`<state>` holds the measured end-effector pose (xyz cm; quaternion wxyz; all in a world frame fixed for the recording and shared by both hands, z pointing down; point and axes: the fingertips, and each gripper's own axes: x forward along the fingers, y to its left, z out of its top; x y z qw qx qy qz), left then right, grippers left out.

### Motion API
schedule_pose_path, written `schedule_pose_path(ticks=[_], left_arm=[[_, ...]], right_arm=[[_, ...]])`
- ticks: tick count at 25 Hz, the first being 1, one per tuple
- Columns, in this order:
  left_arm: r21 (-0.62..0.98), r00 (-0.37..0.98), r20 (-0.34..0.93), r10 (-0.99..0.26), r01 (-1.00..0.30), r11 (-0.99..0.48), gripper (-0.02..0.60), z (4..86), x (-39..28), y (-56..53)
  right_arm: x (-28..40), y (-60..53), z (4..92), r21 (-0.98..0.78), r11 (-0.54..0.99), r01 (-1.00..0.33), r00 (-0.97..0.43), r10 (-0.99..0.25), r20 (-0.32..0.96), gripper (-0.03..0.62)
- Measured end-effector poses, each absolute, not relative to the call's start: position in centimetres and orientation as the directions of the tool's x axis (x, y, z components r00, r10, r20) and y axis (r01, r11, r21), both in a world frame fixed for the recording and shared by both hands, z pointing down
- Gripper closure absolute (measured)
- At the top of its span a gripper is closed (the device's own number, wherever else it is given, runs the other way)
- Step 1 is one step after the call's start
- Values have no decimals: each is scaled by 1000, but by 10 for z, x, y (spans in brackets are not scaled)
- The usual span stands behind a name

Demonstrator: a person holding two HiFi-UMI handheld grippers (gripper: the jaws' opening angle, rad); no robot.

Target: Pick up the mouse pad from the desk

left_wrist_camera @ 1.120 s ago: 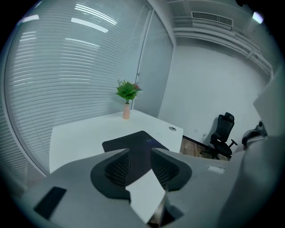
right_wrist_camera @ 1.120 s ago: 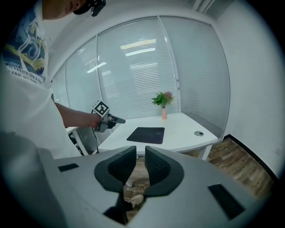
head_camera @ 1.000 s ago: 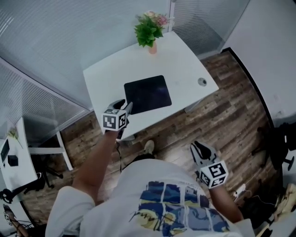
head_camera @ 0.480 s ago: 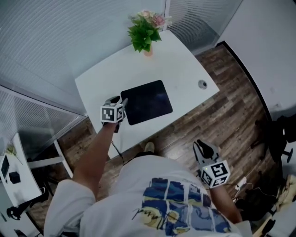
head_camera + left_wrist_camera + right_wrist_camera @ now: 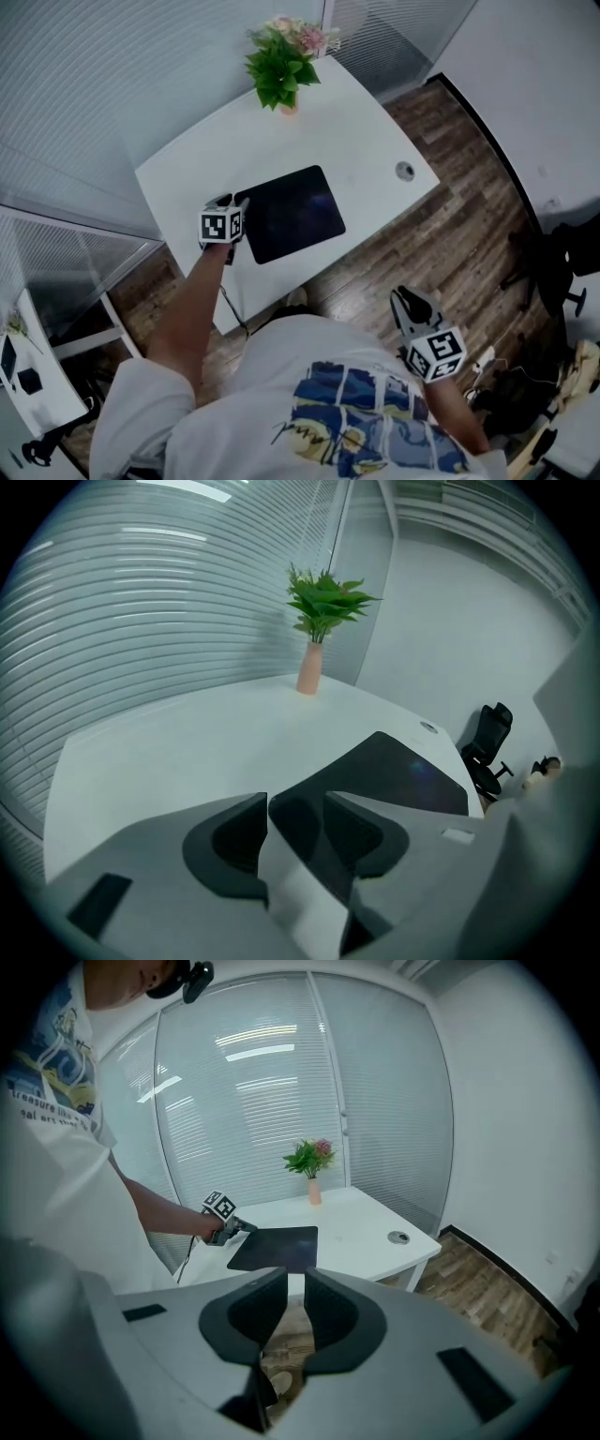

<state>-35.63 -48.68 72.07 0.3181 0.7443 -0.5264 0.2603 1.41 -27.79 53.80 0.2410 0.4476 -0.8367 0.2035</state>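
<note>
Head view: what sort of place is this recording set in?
Probably a small office: a white rectangular desk with a round cable hole, a black office chair nearby, and slatted blinds along the walls.

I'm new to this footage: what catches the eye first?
A black mouse pad lies on the white desk, a green plant at its far edge. The left gripper, jaws just opening with nothing gripped, is at the pad's left edge; the right gripper hangs off the desk, open.
</note>
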Motion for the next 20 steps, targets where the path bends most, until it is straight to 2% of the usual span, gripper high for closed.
schedule_pose_path(ticks=[11,20], left_arm=[[179,312,728,-610,-946,-270,410,731,-358,-489],[172,306,738,-601,-947,-271,468,730,-350,-487]], right_arm=[[14,-275,539,-152,480,-864,-468,-653,596,542],[15,-267,536,-163,470,-867,-467,-656,593,546]])
